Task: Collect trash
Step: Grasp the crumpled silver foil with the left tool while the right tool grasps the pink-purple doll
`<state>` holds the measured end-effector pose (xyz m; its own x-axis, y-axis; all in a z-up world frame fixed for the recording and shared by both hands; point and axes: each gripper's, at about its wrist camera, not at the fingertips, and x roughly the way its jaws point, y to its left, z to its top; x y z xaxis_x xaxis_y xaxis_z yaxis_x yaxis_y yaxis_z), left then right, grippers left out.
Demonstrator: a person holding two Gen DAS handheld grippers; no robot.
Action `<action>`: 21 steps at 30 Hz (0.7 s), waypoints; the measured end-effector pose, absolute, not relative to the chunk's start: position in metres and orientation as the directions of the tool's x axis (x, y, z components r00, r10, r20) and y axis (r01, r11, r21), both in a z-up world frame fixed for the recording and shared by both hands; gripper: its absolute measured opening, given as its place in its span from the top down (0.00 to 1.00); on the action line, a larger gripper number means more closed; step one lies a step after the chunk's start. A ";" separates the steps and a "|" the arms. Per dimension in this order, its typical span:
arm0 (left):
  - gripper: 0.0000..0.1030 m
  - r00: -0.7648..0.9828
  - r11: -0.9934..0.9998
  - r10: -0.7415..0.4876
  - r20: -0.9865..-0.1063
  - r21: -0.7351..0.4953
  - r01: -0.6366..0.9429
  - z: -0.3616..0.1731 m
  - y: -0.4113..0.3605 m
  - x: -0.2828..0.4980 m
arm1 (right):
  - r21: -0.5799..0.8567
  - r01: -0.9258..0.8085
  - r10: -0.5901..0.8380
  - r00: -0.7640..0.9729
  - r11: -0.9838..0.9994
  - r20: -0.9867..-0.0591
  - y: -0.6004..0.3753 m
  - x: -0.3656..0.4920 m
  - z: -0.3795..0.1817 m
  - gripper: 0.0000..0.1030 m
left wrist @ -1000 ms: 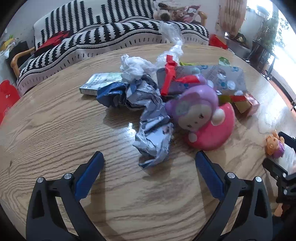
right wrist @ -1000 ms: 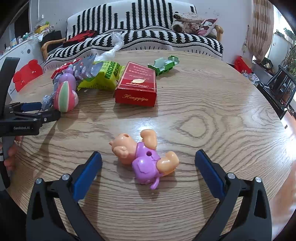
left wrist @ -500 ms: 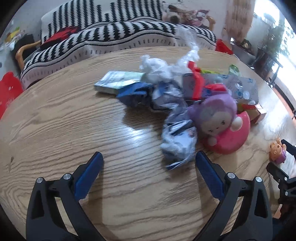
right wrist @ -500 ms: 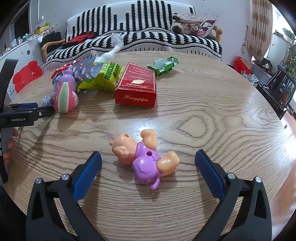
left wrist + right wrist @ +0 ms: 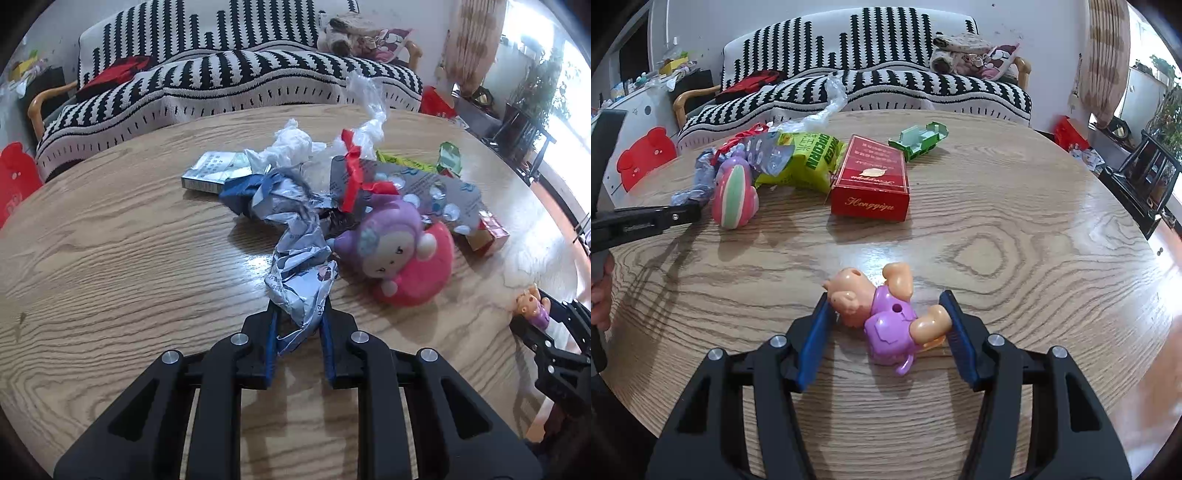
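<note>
Behind the round wooden surface (image 5: 110, 266), a sofa under a black-and-white striped cover (image 5: 221, 81) is filling the background, its ends running out of the fisheye edge.

From the left wrist view, the left tongs (image 5: 297, 325) are closing at about 6 o'clock, their blue pads pressing on the near tail of a crumpled silver-blue wrapper (image 5: 299, 266). That wrapper is trailing toward 12 o'clock into a heap, where its far end is getting lost under white crumpled tissue (image 5: 291, 146) and a clear plastic bag (image 5: 365, 110). At 2 o'clock from the tongs a purple-and-pink doll (image 5: 399, 254) is lying, slightly blurred, covering part of a grey spotted packet tied with red ribbon (image 5: 436, 192). A small flat box (image 5: 218, 171) is sitting at 11 o'clock, its print too small to read.

From the right wrist view, the right tongs (image 5: 886, 325) are closing around a small orange-and-purple toy figure (image 5: 879, 310); both pads are touching it, one at the head, one at a limb. At 12 o'clock a red box (image 5: 873, 177) is lying flat, with a green popcorn bag (image 5: 809, 162) beside it at 11 o'clock, partly hidden by the packet. A torn green carton (image 5: 919, 138) is lying farther back. Fingers of a hand (image 5: 602, 291) are showing at 9 o'clock, cut off by the frame.
</note>
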<state>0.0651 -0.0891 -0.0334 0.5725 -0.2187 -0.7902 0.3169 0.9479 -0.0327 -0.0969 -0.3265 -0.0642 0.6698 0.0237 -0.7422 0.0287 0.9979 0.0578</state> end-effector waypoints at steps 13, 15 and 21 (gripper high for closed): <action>0.82 0.576 0.939 -0.209 -0.791 0.003 0.344 -0.024 -0.070 0.015 | 0.156 0.103 0.046 0.676 0.982 -0.735 -0.341 -0.122 -0.041 0.44; 0.82 0.575 0.935 -0.200 -0.793 0.020 0.354 -0.026 -0.074 0.001 | 0.182 0.126 0.049 0.679 0.975 -0.732 -0.348 -0.131 -0.039 0.44; 0.82 0.559 0.937 -0.197 -0.805 0.014 0.350 -0.029 -0.081 -0.035 | 0.221 0.166 0.047 0.690 0.961 -0.722 -0.370 -0.162 -0.030 0.44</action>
<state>-0.0351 -0.0811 -0.0287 0.5592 -0.1972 -0.8053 0.3504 0.9365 0.0140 -0.1617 -0.3699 -0.0297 0.6903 0.0473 -0.7220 0.1656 0.9610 0.2213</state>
